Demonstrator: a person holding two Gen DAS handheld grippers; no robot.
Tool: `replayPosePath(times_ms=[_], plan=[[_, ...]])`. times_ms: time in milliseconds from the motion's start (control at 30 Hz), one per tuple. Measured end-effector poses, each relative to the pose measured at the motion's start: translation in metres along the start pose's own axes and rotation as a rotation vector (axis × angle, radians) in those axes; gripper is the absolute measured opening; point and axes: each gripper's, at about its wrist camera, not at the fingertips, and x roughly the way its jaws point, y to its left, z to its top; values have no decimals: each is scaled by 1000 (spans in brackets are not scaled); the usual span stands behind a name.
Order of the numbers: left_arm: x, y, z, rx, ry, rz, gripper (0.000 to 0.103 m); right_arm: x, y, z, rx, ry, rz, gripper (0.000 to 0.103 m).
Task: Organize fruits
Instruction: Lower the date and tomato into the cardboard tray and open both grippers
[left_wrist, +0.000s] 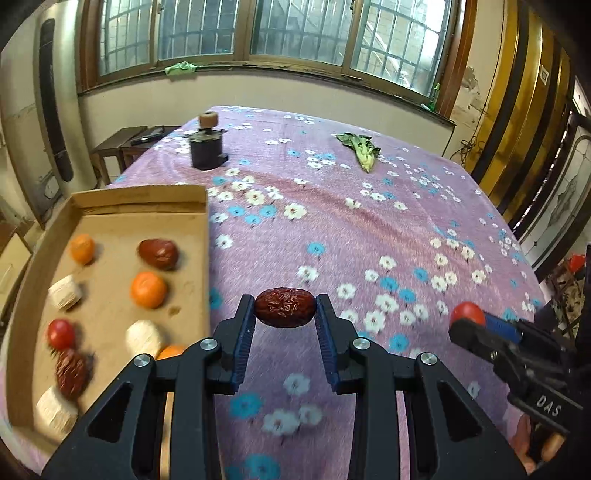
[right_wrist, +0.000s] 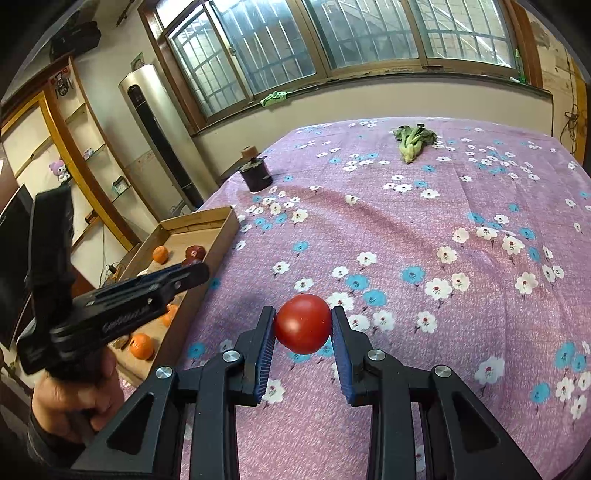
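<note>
My left gripper (left_wrist: 284, 308) is shut on a wrinkled red date (left_wrist: 284, 307) and holds it above the purple flowered tablecloth, just right of a cardboard tray (left_wrist: 122, 201). The tray holds oranges (left_wrist: 148, 290), another red date (left_wrist: 159, 253), a small tomato (left_wrist: 60, 332) and white round pieces (left_wrist: 65, 292). My right gripper (right_wrist: 303, 325) is shut on a red tomato (right_wrist: 303, 323) above the cloth. It also shows in the left wrist view (left_wrist: 466, 317) at the right. The left gripper shows in the right wrist view (right_wrist: 195, 273) over the tray (right_wrist: 221, 221).
A dark cylindrical pot with a wooden knob (left_wrist: 206, 149) stands at the far left of the table. A green leafy vegetable (left_wrist: 360, 147) lies at the far middle. A low wooden side table (left_wrist: 122, 142) and a tall white air conditioner (right_wrist: 162, 136) stand beyond the table's left edge.
</note>
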Motion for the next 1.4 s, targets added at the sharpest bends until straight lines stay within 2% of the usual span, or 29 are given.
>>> replayPosePath(times_ms=[733,1400], plan=[[-48,28,-34,-16,-51,81,30,-1,55,-20,-94,26,51,30],[-60,72,-49,-69,-66,155,30,22,101,-29,-181,76,97,30]])
